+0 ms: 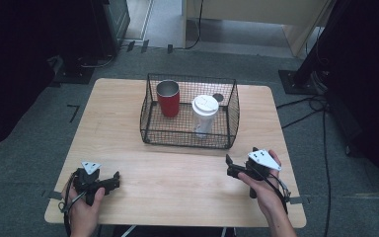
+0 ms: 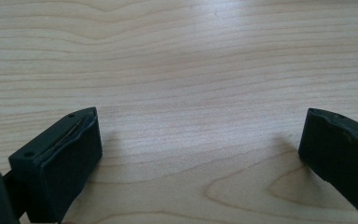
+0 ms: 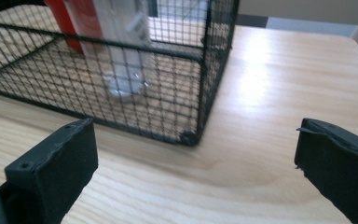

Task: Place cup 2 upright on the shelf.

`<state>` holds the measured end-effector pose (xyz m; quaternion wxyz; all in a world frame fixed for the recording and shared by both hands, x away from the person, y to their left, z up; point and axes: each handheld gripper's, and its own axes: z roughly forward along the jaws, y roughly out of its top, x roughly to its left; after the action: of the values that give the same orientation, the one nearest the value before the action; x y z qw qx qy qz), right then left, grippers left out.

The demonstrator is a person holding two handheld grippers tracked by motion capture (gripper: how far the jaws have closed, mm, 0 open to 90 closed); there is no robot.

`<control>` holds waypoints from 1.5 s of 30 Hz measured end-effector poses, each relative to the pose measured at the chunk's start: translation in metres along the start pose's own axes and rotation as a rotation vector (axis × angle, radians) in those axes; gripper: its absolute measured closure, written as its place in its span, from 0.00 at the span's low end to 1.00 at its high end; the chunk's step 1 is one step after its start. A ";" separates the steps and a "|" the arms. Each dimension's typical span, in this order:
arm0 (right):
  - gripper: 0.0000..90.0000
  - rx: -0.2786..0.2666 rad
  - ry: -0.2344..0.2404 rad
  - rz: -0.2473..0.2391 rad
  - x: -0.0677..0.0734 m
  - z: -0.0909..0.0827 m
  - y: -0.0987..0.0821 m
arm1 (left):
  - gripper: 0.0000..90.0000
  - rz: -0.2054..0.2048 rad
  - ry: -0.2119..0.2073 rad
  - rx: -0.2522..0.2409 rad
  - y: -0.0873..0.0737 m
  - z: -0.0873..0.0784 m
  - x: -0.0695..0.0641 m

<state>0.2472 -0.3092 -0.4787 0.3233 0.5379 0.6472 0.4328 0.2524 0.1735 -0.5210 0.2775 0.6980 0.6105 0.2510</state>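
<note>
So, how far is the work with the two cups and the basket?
Done: the red metal cup and white lidded cup stand upright inside the black wire basket. In hand: nothing; the left gripper and right gripper are open over the wooden table. Left: probably taking the cups out.

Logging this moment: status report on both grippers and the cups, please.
Left gripper open, empty. Right gripper open, empty. Red metal cup, white lidded cup upright inside black wire basket. Nothing between.
</note>
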 end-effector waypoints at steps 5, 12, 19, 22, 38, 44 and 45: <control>0.00 0.022 -0.020 0.018 -0.011 -0.004 -0.015 | 0.00 0.000 0.000 0.000 0.000 0.000 0.000; 0.00 0.060 -0.057 0.045 -0.027 -0.012 -0.036 | 0.00 0.001 0.000 0.000 0.000 0.000 0.000; 0.00 0.081 -0.111 0.066 -0.048 -0.023 -0.050 | 0.00 0.000 0.000 0.000 0.000 0.000 0.000; 0.00 0.094 -0.125 0.077 -0.056 -0.028 -0.055 | 0.00 0.001 0.000 0.000 0.000 0.000 0.000; 0.00 0.197 -0.173 0.121 -0.092 -0.044 -0.066 | 0.00 0.000 0.000 0.000 0.000 0.000 0.000; 0.00 0.248 -0.172 0.127 -0.099 -0.044 -0.067 | 0.00 0.000 0.000 0.000 0.000 0.000 0.000; 0.00 0.253 -0.164 0.124 -0.099 -0.043 -0.068 | 0.00 0.001 0.000 0.000 0.000 0.000 0.000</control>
<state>0.2017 -0.4181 -0.5267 0.2772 0.6467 0.6337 0.3215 0.2524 0.1736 -0.5210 0.2774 0.6983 0.6103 0.2511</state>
